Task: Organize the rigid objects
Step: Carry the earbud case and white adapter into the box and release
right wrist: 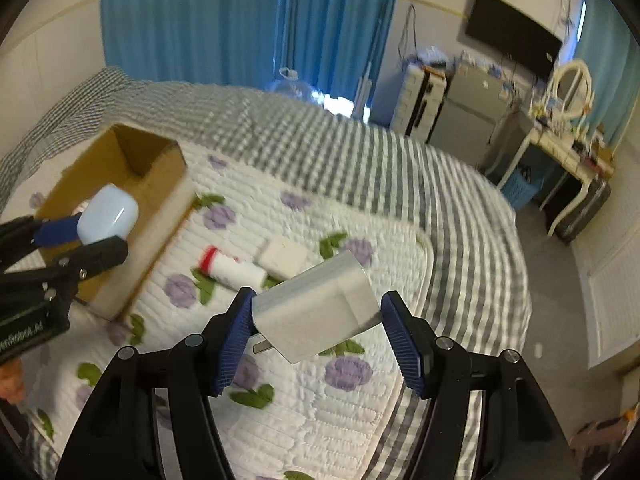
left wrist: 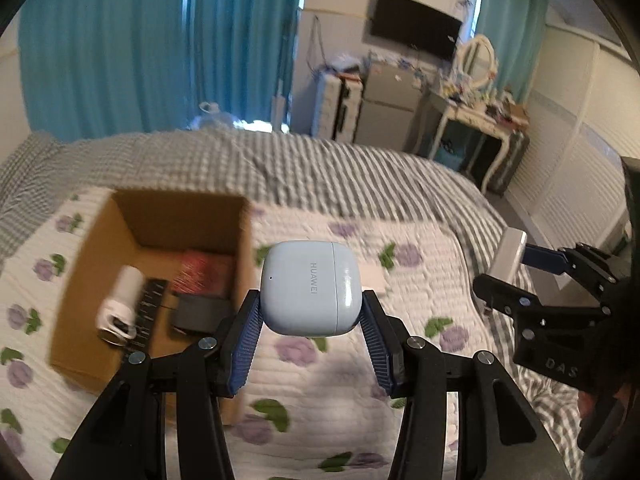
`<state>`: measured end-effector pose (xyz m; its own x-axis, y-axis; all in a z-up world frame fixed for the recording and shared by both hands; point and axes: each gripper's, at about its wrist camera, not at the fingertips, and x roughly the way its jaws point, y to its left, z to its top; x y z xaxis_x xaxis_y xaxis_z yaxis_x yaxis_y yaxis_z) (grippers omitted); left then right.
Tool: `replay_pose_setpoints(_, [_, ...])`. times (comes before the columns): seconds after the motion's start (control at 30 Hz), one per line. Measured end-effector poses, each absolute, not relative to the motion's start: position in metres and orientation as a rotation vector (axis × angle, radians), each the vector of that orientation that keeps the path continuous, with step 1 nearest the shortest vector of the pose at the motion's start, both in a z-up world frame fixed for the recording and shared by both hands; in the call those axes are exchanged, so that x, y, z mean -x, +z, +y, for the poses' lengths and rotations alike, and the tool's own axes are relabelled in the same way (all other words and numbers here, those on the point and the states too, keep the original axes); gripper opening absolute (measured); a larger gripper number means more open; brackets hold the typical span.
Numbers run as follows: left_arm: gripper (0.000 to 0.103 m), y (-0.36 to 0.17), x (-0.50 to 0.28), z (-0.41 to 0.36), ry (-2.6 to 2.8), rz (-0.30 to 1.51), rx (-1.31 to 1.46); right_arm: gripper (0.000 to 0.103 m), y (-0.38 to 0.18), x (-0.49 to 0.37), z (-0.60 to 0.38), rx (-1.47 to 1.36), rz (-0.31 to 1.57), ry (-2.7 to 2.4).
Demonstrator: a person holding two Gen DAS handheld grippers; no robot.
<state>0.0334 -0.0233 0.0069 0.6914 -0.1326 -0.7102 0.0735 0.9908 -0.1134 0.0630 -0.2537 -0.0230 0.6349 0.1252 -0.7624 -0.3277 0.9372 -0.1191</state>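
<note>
The left gripper clamps a pale blue earbud case, rounded, glossy, with grey lettering on its face, held above the flowered quilt. The right gripper pinches a white plug adapter by its sides, tilted, a metal prong showing underneath. Beyond on the quilt lie a white tube with a red band and, touching it, a flat white box. To the left stands an open cardboard box holding white, black and red items. Farther off hang blue curtains.
</note>
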Motion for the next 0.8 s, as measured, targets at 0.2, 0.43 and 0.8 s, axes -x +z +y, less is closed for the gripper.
replay_pose_setpoints(0.2, [0.05,0.042,-0.031,0.03,-0.064,0.727,0.1,0.064,0.025,-0.056,-0.199,0.331,0.775,0.312])
replay_pose_setpoints(0.43, [0.05,0.06,-0.031,0.089,-0.013,0.669,0.047,0.064,0.063,-0.055,-0.128,0.345,0.708,0.412])
replay_pose_setpoints(0.8, [0.05,0.002,-0.038,0.132,-0.036,0.767,0.007,0.064,0.047,-0.07,-0.028,0.372,0.728,0.524])
